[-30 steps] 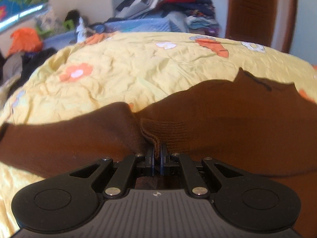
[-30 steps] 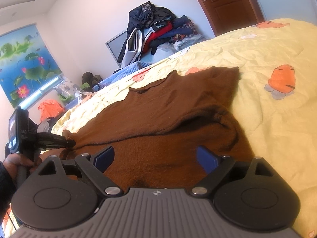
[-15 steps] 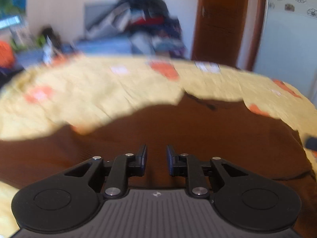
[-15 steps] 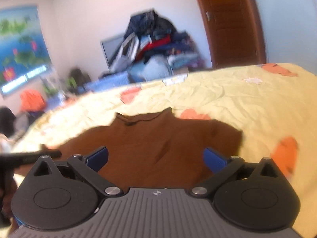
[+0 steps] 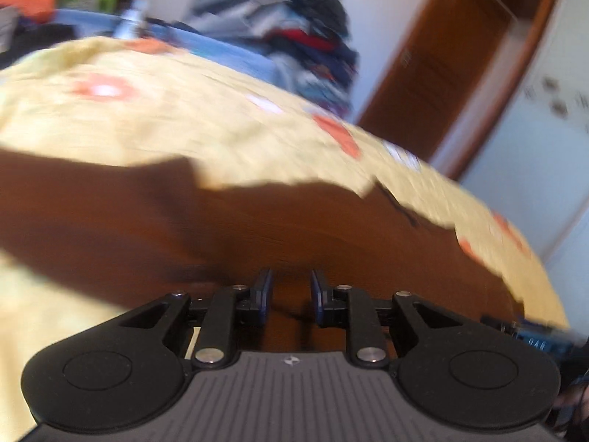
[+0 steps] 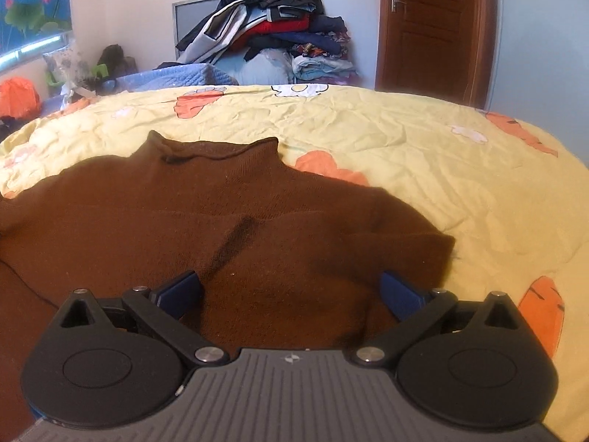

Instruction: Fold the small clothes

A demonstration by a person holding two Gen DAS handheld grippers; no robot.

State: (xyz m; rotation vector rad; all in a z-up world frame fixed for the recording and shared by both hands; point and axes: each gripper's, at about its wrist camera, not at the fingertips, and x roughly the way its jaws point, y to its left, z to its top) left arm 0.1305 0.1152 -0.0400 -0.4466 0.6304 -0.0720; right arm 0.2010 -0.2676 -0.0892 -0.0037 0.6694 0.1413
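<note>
A brown knitted sweater [image 6: 228, 228] lies spread flat on the yellow bedspread [image 6: 423, 154], its high collar [image 6: 217, 149] pointing toward the far edge of the bed and one sleeve folded in across the body on the right side, ending near the bed's right half. A dark streak crosses the middle of the knit. The right gripper [image 6: 289, 291] hovers over the near part of the sweater with its blue-padded fingers [image 6: 180, 289] spread as wide as they go, nothing pinched between them. The left gripper [image 5: 289, 294] sits low over the sweater [image 5: 257, 235] too, in a badly blurred view; its jaws are opening, a narrow gap between the pads [image 5: 263, 291] with only the cloth lying beneath, not gripped. The bedspread is printed with orange carrots [image 6: 543, 311] and white flowers. Beyond the far edge stands a tall heap of clothes [image 6: 272, 33] against the wall, a wooden door [image 6: 430, 25] to its right, and a lotus picture [image 6: 33, 3] at the far left.
</note>
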